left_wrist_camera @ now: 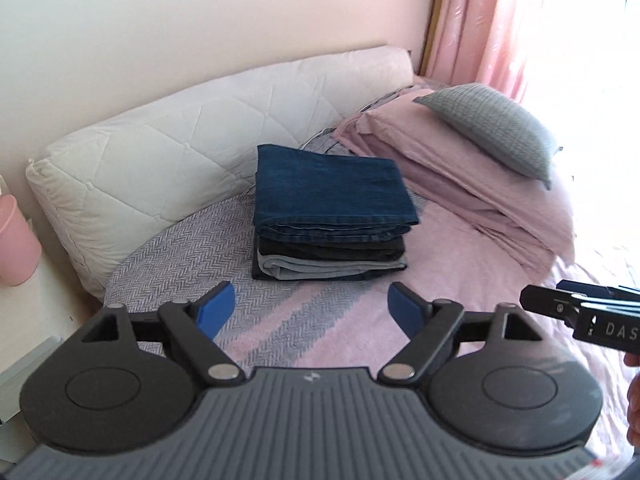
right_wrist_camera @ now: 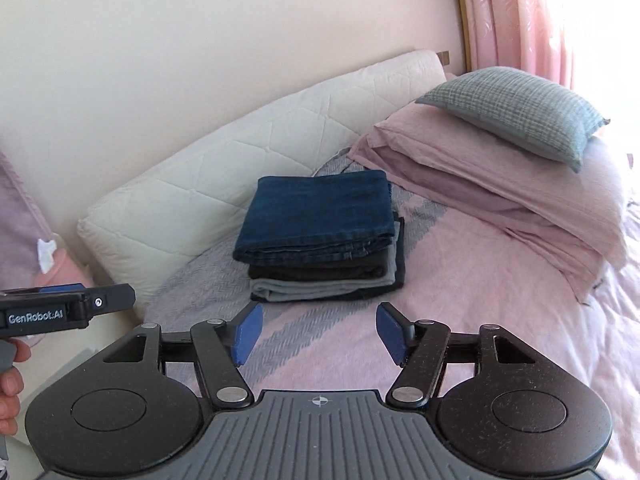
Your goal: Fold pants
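A pink bed (left_wrist_camera: 460, 312) runs along a cream wall, with a quilted bolster (left_wrist_camera: 192, 140) at upper left and a grey pillow (right_wrist_camera: 516, 108) on folded pink bedding at upper right. In the middle of both views sits a neat stack of folded pants (left_wrist_camera: 332, 216), blue jeans (right_wrist_camera: 316, 216) on top, squared so it stays tidy. The left gripper (left_wrist_camera: 310, 308) and right gripper (right_wrist_camera: 318, 332) hang short of the stack, jaws released and empty; the folding looks done.
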